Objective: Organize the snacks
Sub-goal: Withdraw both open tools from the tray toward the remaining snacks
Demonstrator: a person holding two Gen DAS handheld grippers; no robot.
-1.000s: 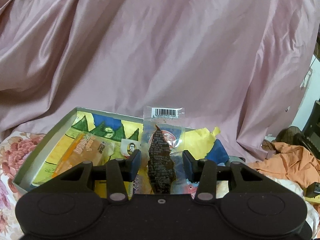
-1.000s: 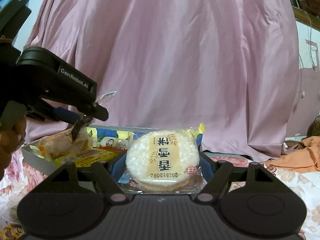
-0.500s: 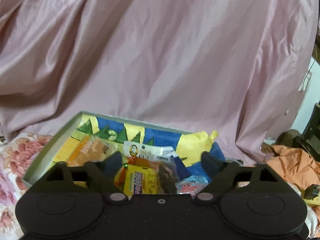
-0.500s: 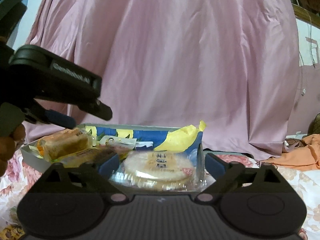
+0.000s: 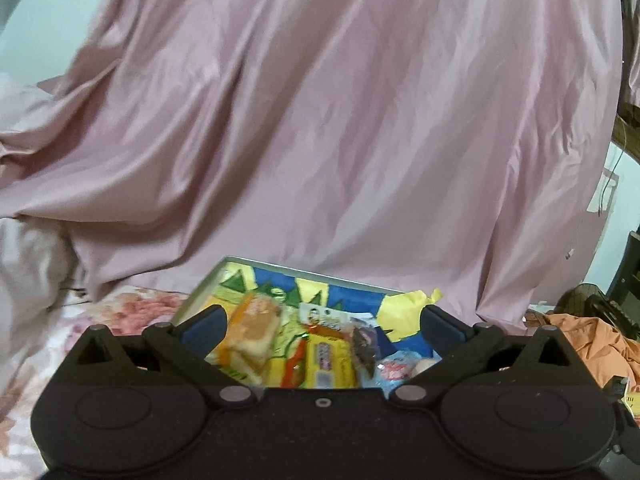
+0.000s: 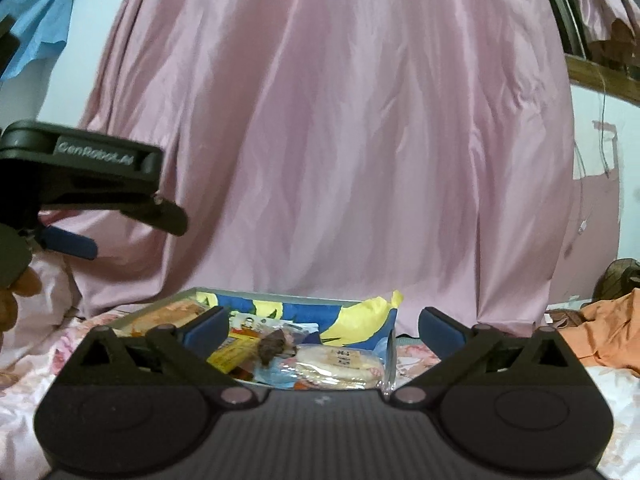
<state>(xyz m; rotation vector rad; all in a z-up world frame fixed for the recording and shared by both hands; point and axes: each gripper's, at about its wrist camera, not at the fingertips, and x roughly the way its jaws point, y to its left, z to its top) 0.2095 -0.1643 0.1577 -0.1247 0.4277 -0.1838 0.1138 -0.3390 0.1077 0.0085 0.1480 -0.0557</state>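
Observation:
A shallow box (image 5: 256,264) with a blue and yellow printed lining holds several snack packs. In the left wrist view I see an orange bread pack (image 5: 252,332), a yellow bar pack (image 5: 326,364) and a dark jerky pack (image 5: 364,344) in it. My left gripper (image 5: 320,328) is open and empty above the box; it also shows in the right wrist view (image 6: 120,220). My right gripper (image 6: 322,330) is open and empty. The round rice cracker pack (image 6: 340,364) lies in the box (image 6: 280,300) between its fingers, beside the jerky pack (image 6: 274,346).
A pink satin sheet (image 5: 320,120) hangs behind the box. The box rests on a floral bedcover (image 5: 132,308). Orange cloth (image 5: 592,344) lies to the right. A blue cloth (image 6: 36,36) hangs at the upper left of the right wrist view.
Both grippers have opened. The jerky pack dropped from the left gripper into the box, and the rice cracker pack dropped from the right gripper into the box. Both grippers have pulled back.

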